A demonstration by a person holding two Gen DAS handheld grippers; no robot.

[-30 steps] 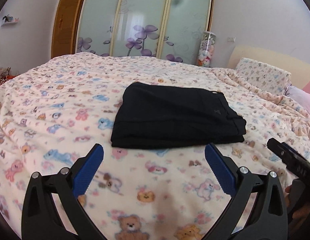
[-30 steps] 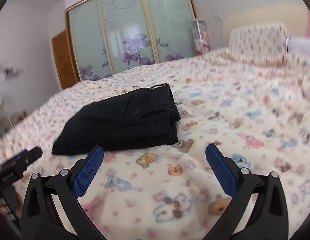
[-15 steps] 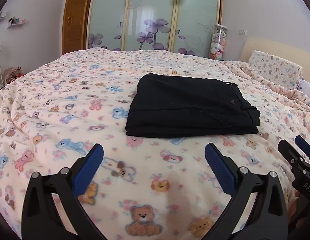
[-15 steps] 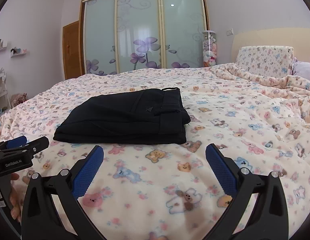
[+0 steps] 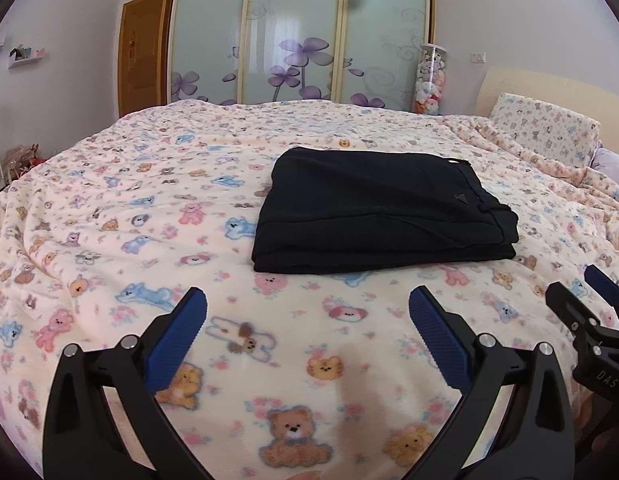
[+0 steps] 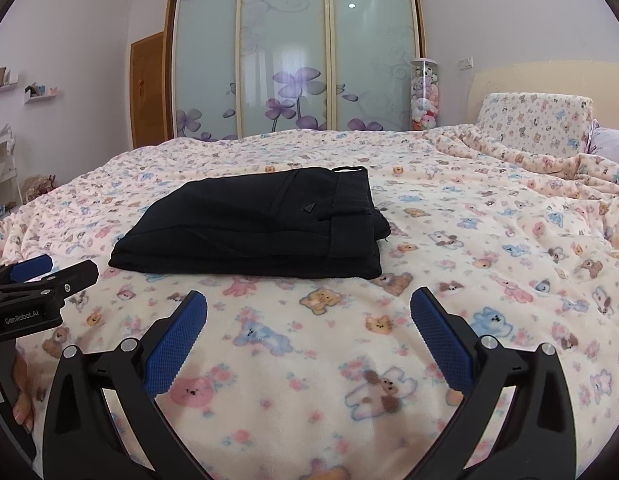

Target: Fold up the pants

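The black pants lie folded into a flat rectangular stack on the bear-print blanket, waistband to the right. They also show in the right wrist view. My left gripper is open and empty, hovering over the blanket short of the stack's near edge. My right gripper is open and empty, also short of the stack. The right gripper shows at the right edge of the left wrist view; the left gripper shows at the left edge of the right wrist view.
A pillow and a headboard stand at the right. Sliding wardrobe doors, a wooden door and a clear tube of plush toys stand beyond the bed. The blanket bunches into folds at the right.
Both grippers have drawn back a little from the folded pants and levelled out. Both stayed open. The pants have not moved.
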